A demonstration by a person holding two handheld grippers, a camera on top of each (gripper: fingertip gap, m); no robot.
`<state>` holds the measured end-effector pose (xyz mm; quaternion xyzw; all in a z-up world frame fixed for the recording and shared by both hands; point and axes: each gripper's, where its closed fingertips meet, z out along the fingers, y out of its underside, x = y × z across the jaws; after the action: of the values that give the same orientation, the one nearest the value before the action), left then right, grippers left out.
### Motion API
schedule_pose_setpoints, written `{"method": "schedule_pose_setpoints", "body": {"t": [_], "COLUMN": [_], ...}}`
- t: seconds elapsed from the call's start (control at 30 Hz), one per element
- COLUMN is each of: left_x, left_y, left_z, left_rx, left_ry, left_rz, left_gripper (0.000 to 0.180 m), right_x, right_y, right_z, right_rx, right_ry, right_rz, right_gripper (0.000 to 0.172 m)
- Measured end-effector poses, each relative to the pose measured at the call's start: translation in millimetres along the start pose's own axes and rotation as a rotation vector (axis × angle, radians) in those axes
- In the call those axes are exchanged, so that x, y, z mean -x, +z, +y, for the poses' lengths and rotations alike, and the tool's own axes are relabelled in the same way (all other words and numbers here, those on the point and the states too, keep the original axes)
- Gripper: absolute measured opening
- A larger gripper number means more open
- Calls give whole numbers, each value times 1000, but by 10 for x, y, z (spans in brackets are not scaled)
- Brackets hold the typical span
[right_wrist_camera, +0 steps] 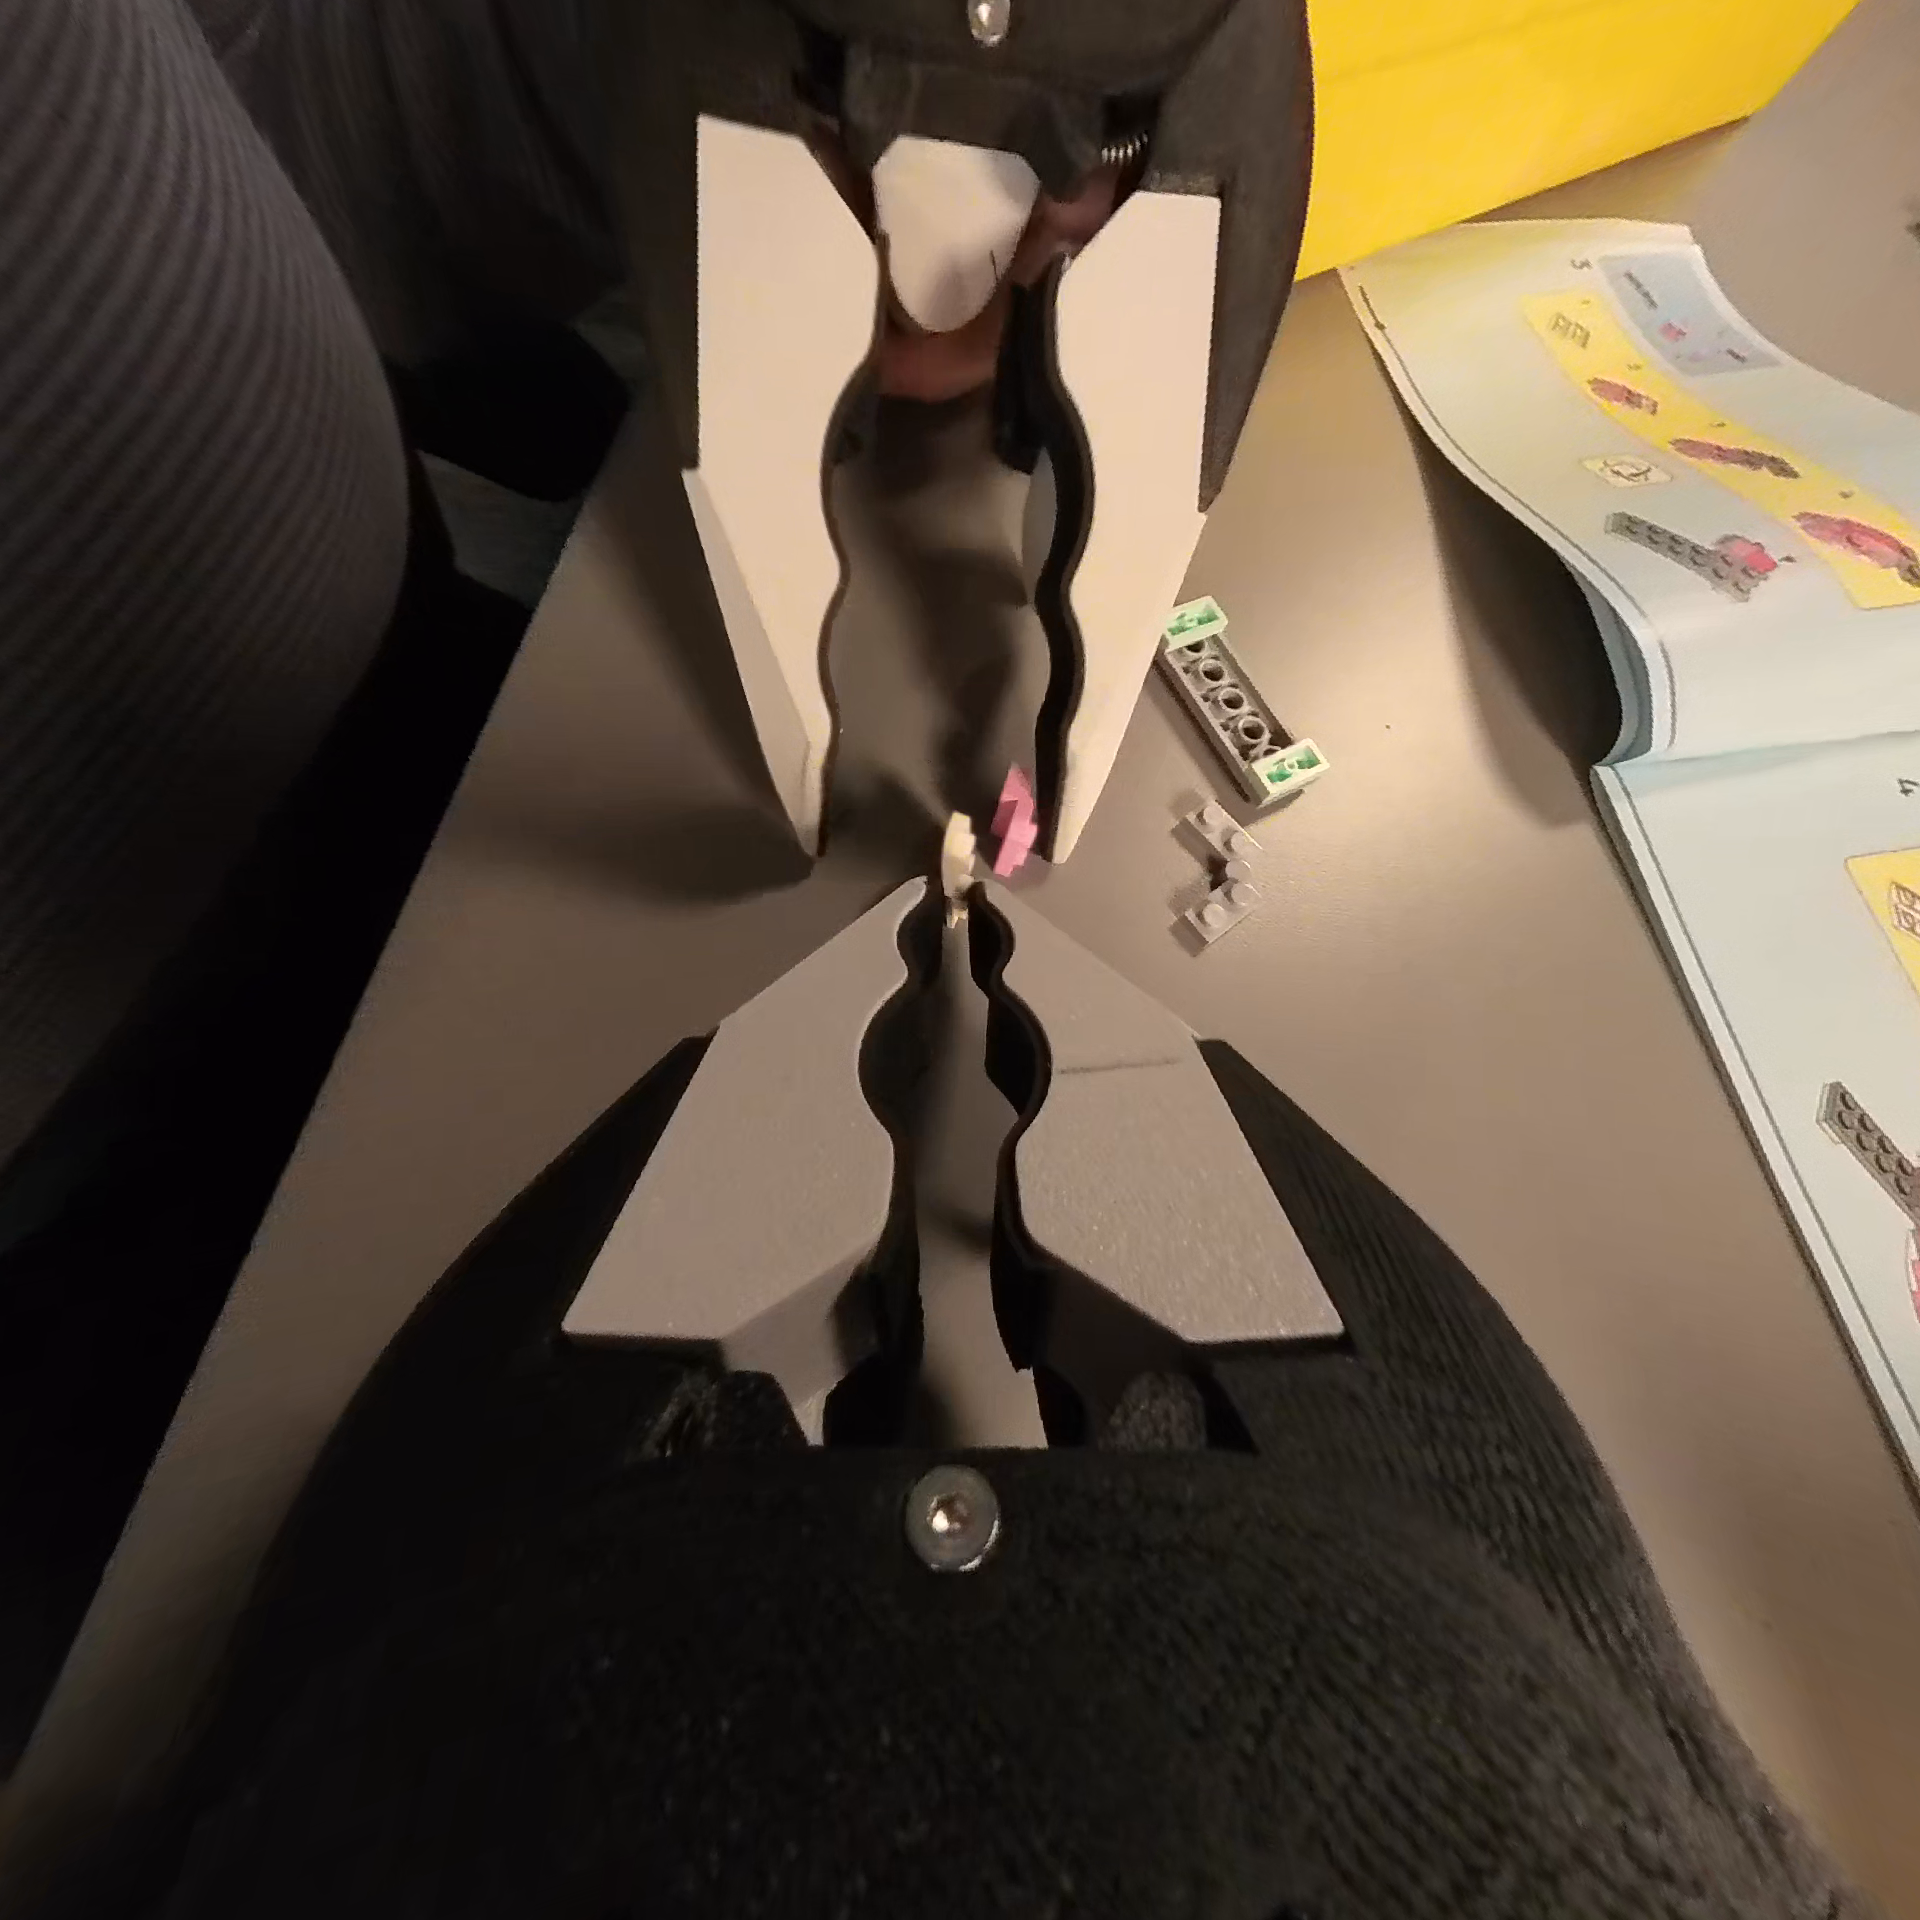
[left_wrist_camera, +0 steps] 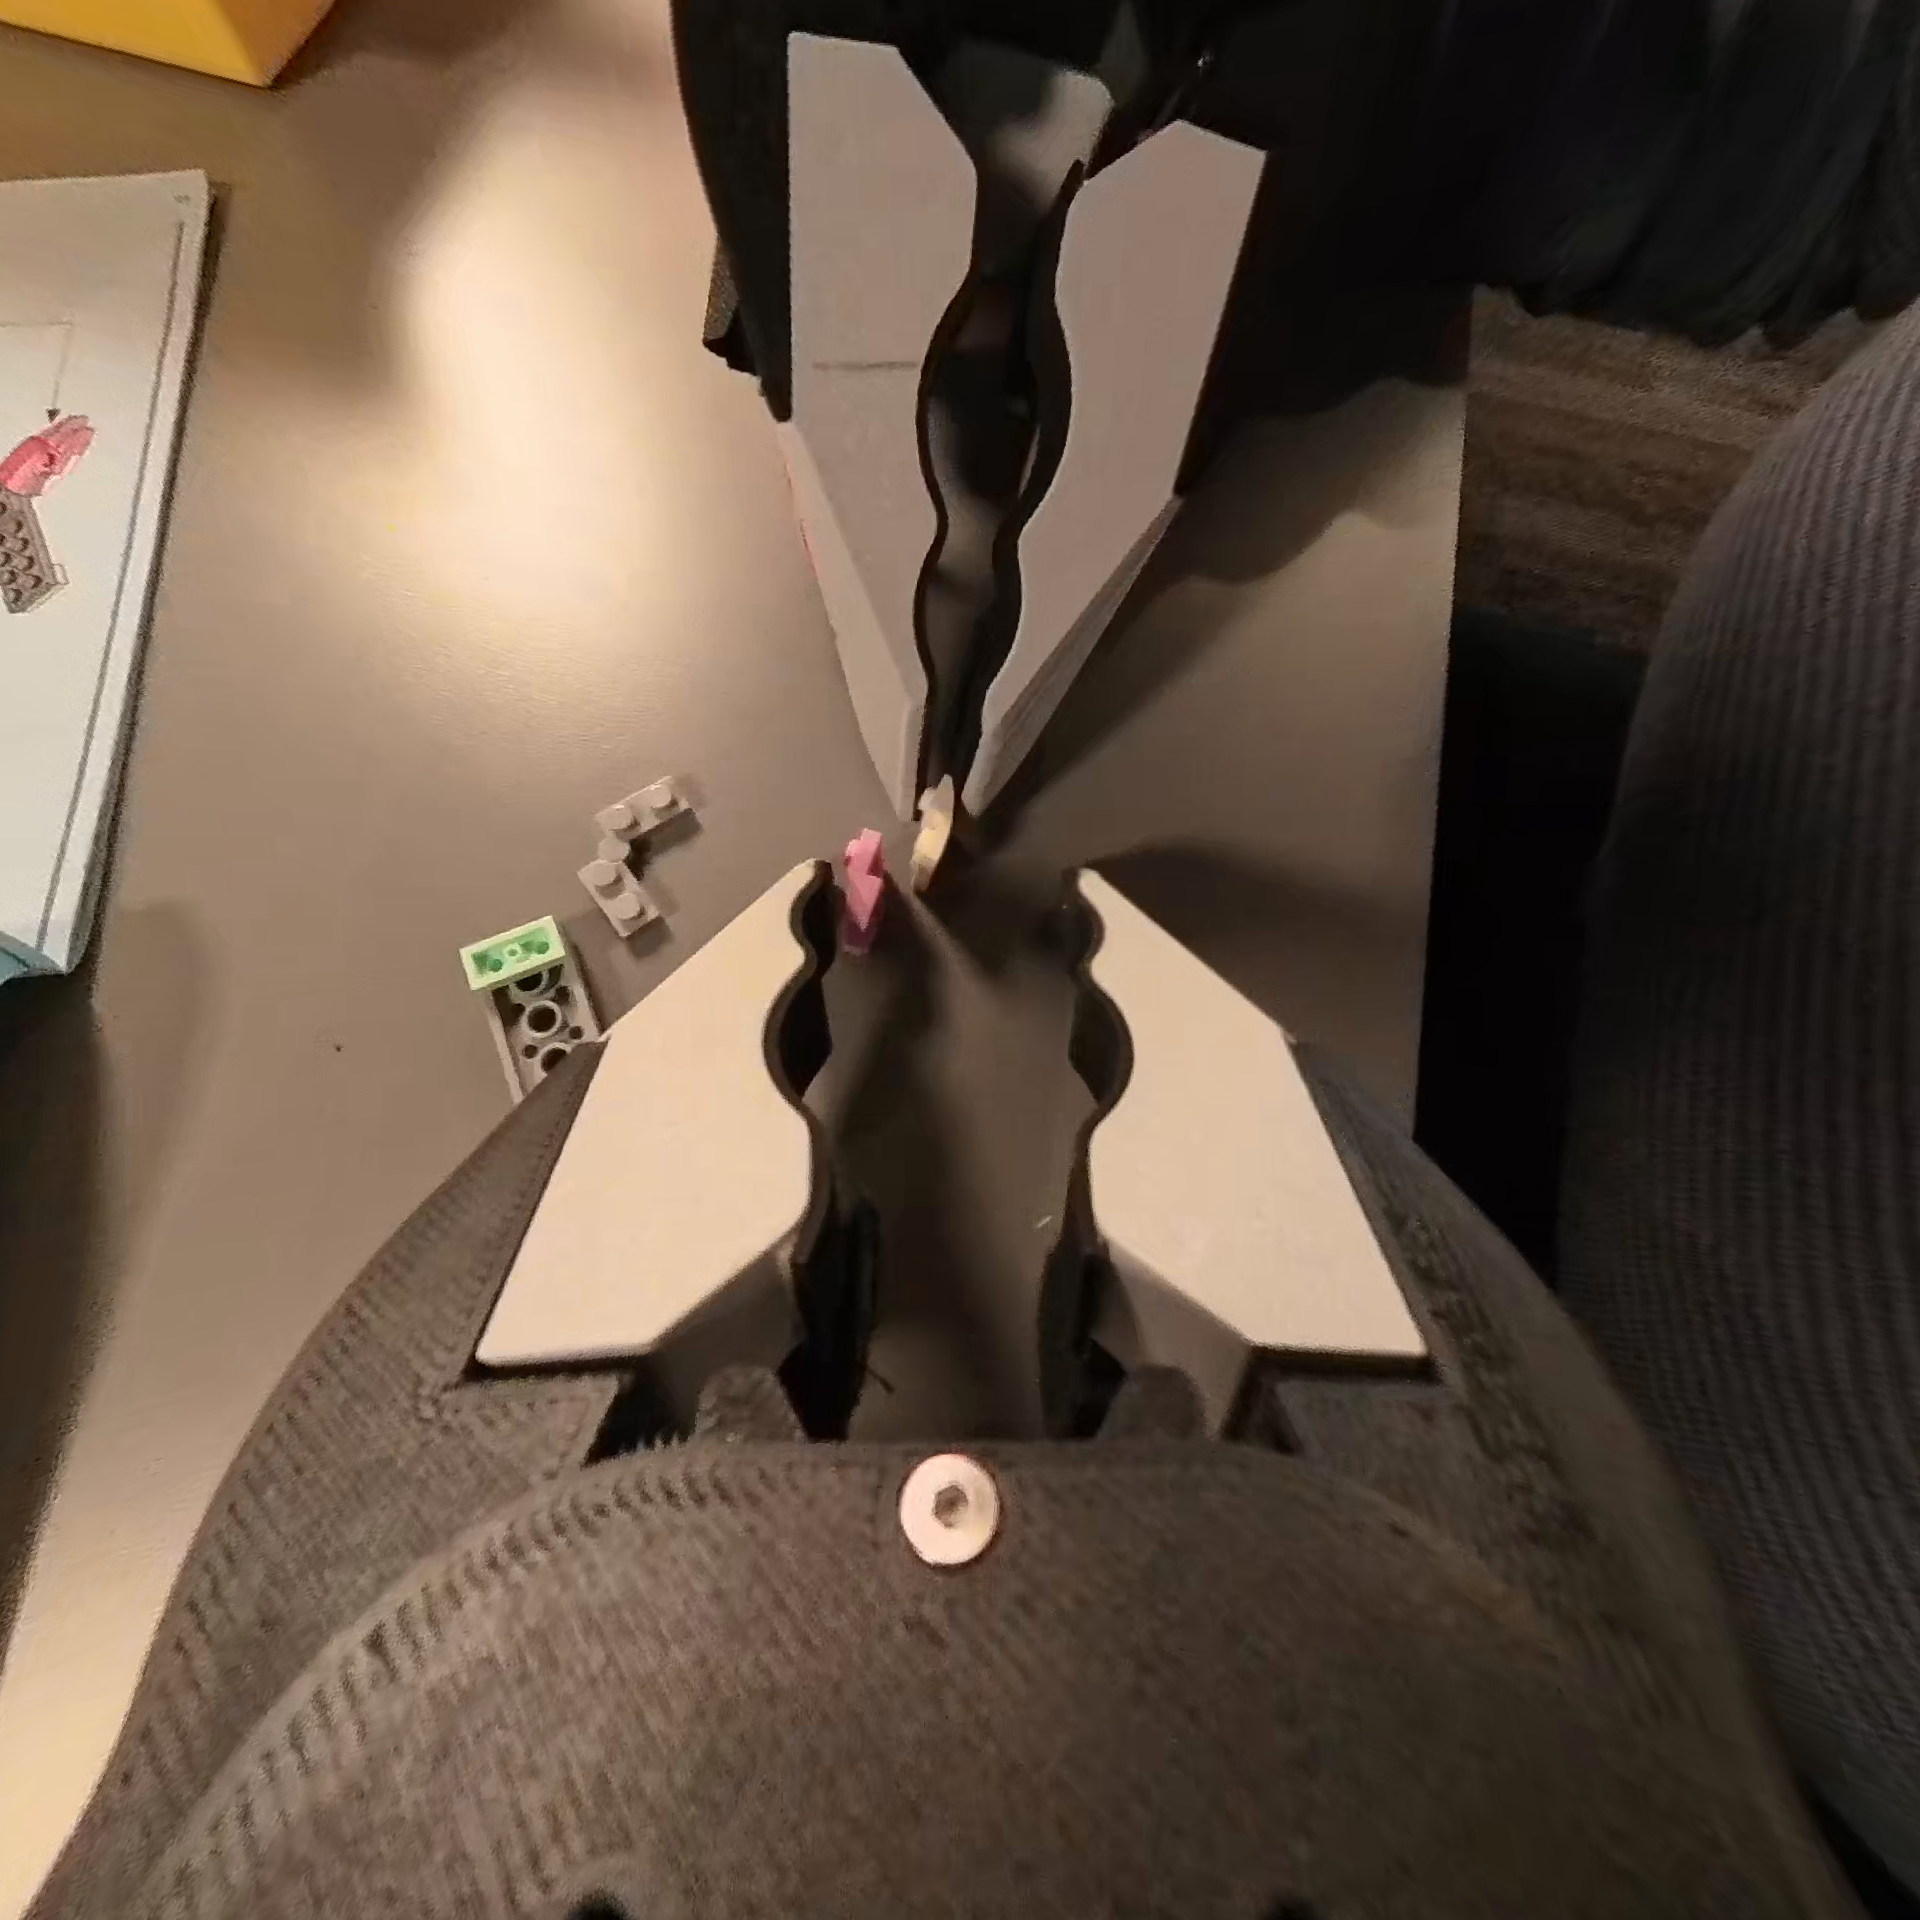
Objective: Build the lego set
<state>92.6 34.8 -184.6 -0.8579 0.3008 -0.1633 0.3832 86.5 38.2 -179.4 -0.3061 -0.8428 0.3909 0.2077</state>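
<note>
Right gripper (right_wrist_camera: pixel 951 902) jaws are clenched on a cream piece (right_wrist_camera: pixel 956 857). Left gripper (left_wrist_camera: pixel 951 894) jaws gape, a pink piece (left_wrist_camera: pixel 862 902) against one fingertip (unpressed), just beside the cream; grey plates (left_wrist_camera: pixel 634 862) lie nearby on the bench (left_wrist_camera: pixel 416 623).

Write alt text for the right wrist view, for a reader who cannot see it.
The right gripper pinches a small cream toy-brick piece at its fingertips, facing the open left gripper, where a pink piece sits against one finger. Grey bricks and an instruction booklet lie on the table.
</note>
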Motion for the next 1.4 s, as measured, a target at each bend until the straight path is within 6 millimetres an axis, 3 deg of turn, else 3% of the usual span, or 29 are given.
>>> {"method": "schedule_pose_setpoints", "body": {"t": [0.5,0.6,1.1,1.3,1.4], "left_x": [63,99,36,170,121], "left_y": [19,16,-1,-126,-197], "left_z": [-12,-10,-19,-139,-242], "left_rx": [4,5,-10,-103,-196], "left_ry": [26,40,291,271,226], "left_rz": [-17,-42,-120,-212,-163], "left_gripper": [21,10,8,8,8], "right_x": [-58,-41,32,-121,-159], "right_y": [24,25,3,-61,-127], "right_z": [-7,-10,-31,-169,-241], "right_rx": [2,1,-17,-116,-177], "right_ry": [41,30,-12,-31,-35], "right_rz": [-6,-15,-49,73,109], "right_gripper": [2,2,1,3,16]}}
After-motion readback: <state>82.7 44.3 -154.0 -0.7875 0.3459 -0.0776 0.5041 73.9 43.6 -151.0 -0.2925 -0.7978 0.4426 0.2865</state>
